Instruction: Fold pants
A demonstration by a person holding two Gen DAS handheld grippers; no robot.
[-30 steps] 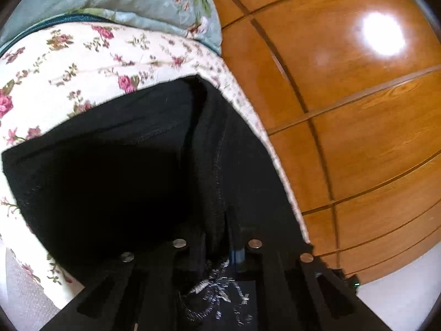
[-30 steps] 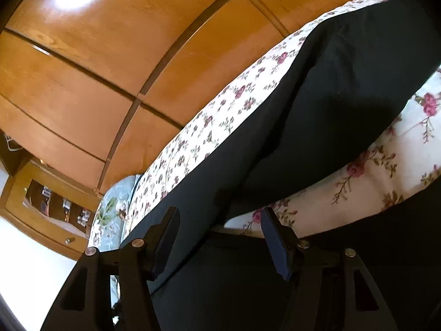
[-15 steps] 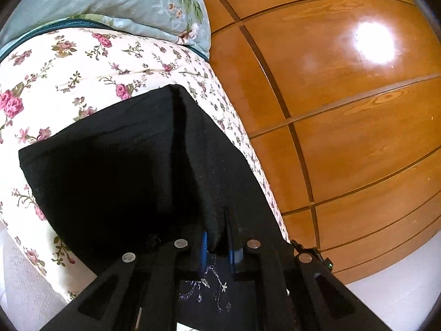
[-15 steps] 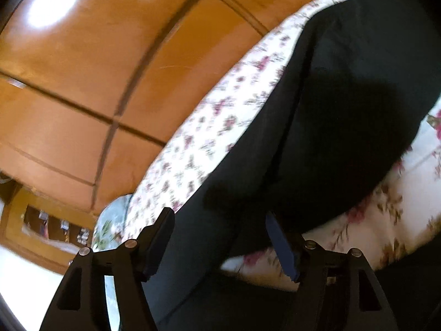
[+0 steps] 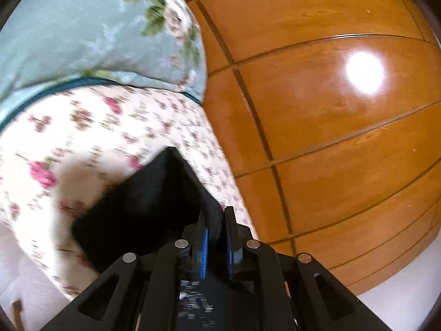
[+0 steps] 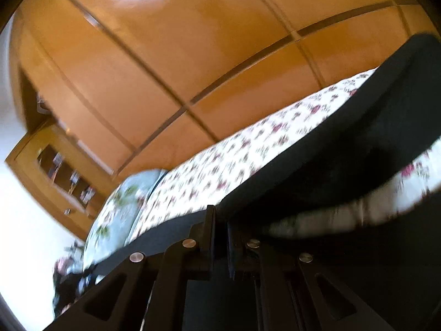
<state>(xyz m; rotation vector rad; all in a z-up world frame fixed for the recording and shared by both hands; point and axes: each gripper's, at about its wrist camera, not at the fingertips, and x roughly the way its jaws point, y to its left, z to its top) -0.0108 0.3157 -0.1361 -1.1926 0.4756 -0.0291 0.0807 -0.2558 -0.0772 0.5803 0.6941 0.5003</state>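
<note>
Both claws pinch the black pants (image 5: 143,207): the left claw (image 5: 216,220) and the right claw (image 6: 220,220), which just snapped closed. The fold on the bed (image 5: 110,127) is only starting.

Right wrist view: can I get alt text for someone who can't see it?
The right gripper is shut on the edge of the black pants, which stretch over a flowered bedsheet. A wooden wardrobe fills the background, with a pale green pillow at lower left.
</note>
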